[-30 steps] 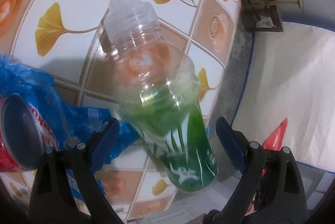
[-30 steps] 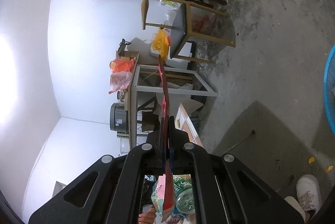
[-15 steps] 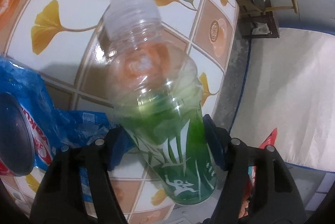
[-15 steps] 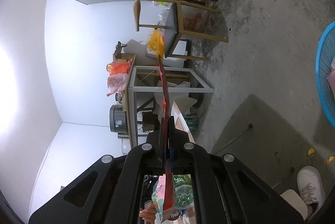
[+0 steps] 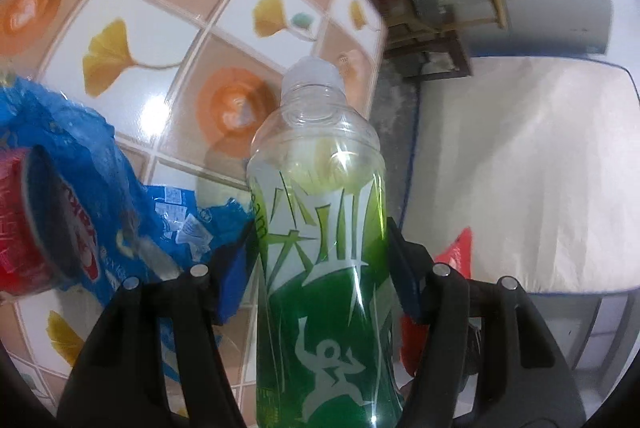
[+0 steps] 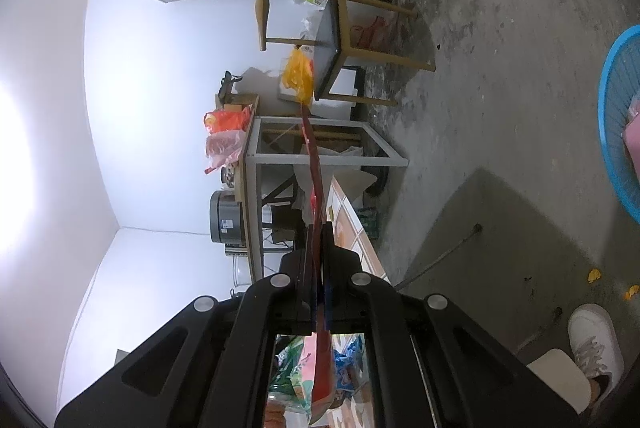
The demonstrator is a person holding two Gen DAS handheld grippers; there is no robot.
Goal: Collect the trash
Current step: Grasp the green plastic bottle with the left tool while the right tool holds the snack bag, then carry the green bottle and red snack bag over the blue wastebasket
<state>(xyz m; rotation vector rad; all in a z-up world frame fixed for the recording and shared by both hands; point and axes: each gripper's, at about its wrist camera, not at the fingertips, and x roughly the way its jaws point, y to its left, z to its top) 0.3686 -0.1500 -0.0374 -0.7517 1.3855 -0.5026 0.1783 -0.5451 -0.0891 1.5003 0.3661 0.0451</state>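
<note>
Bottle (image 5: 320,236) is clamped mid-label by the left gripper (image 5: 320,248), jaws just closed; light, slick, crushable. Right gripper (image 6: 318,260) is pinched on a thin red wrapper (image 6: 312,163).

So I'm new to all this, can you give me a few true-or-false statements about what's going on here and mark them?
1. The left gripper is closed on a green bottle. True; its jaws have just been closing.
2. The bottle has no cap. False: a clear cap is on.
3. The right gripper is empty. False: it pinches a thin red wrapper.
4. A red can lies on blue plastic. True.
</note>
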